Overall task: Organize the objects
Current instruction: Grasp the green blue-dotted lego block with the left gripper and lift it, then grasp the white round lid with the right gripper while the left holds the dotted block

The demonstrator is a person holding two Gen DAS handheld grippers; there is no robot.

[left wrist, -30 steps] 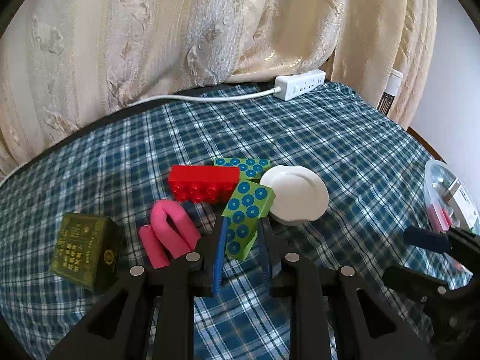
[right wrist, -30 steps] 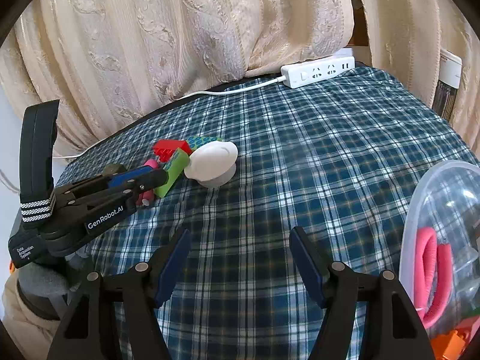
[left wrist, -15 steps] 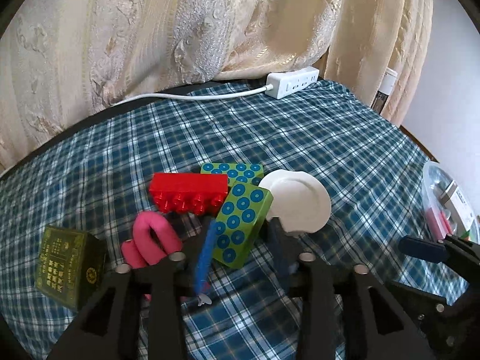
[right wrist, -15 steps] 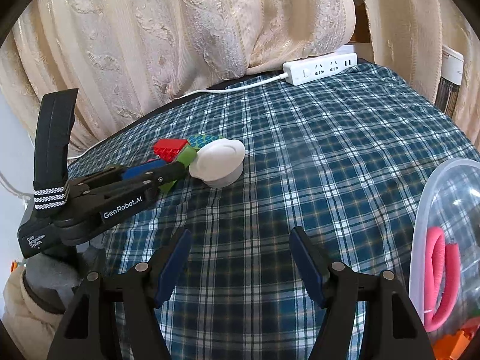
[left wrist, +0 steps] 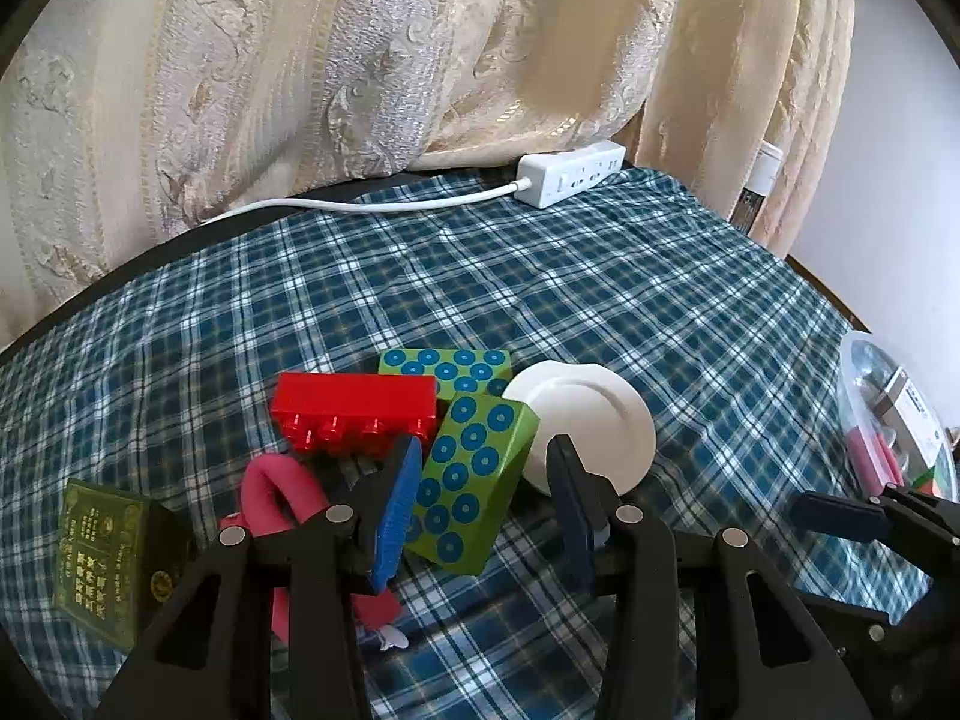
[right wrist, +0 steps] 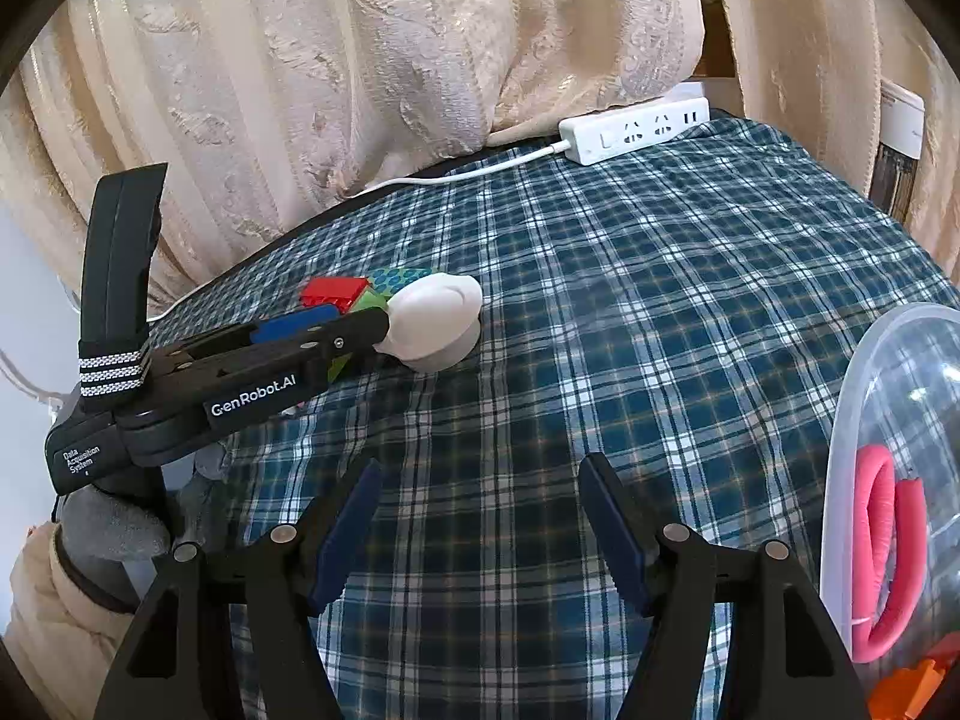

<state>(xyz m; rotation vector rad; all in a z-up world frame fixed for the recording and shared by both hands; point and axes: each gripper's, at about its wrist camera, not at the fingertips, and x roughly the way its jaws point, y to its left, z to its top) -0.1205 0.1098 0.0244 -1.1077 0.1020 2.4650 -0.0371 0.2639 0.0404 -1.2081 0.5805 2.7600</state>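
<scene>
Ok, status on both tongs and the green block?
Left tongs open, straddling green dotted block, not gripping. Right tongs open, empty. White dish and red brick crowd the block.

The left tool (right wrist: 384, 324) reads "GenRobot.AI" and "Data Acquisition System".

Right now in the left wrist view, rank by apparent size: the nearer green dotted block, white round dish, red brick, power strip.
1. Nearer green dotted block and white round dish: alike, unranked.
2. Red brick.
3. Power strip, though it lies farthest away, so its true size is unsure.

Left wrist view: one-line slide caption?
Left hand-held gripper open astride a green dotted block, beside a red brick and white dish.
</scene>
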